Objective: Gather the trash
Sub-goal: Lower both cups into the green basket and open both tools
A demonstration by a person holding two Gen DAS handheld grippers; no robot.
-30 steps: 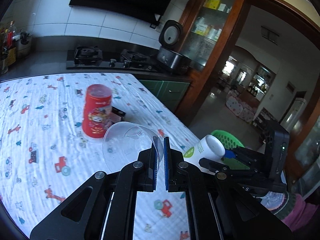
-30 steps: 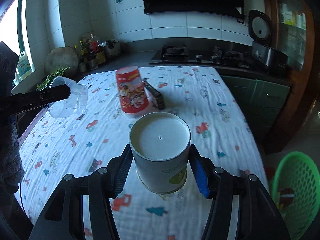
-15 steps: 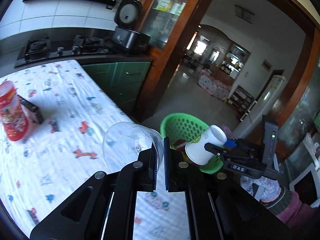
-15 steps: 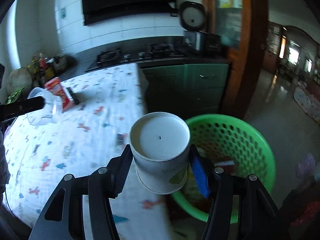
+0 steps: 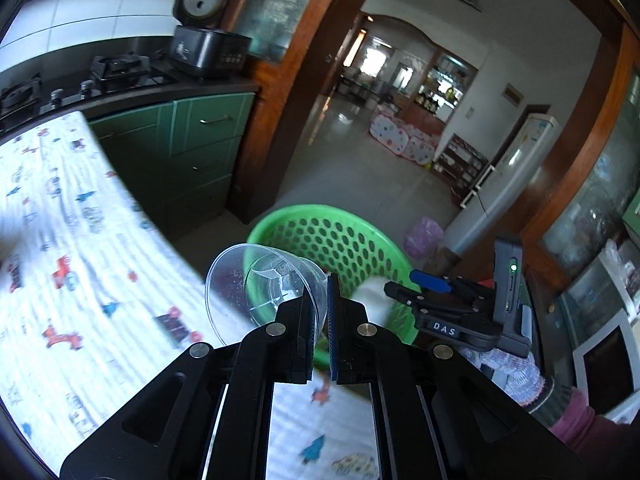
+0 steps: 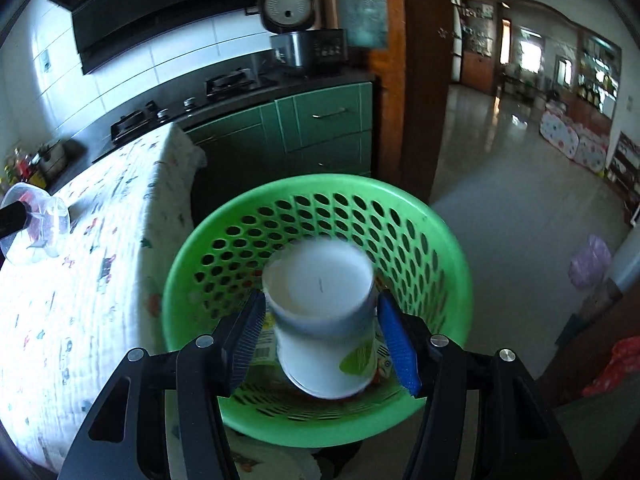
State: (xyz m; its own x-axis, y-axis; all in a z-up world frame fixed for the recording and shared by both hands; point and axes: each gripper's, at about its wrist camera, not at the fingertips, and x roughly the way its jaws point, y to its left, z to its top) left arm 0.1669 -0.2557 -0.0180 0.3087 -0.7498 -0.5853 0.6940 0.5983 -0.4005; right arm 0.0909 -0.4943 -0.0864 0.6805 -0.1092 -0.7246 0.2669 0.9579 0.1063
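left gripper (image 5: 320, 312): jaws clamped nearly together, pinching the wall of a clear plastic cup (image 5: 260, 284) between the pads, pointed downward. right gripper (image 6: 320, 332): jaws have just been opening, a white paper cup (image 6: 324, 320) between the fingers, small gaps showing beside both pads; tilted steeply down.

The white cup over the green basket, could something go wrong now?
Maybe. The right gripper has just been opening its jaws, and the white paper cup between them looks blurred above the green basket; falling tilted, it might bounce off the rim. The clear plastic cup, pinched by its thin wall in the left gripper, hangs near the tablecloth edge and could miss.
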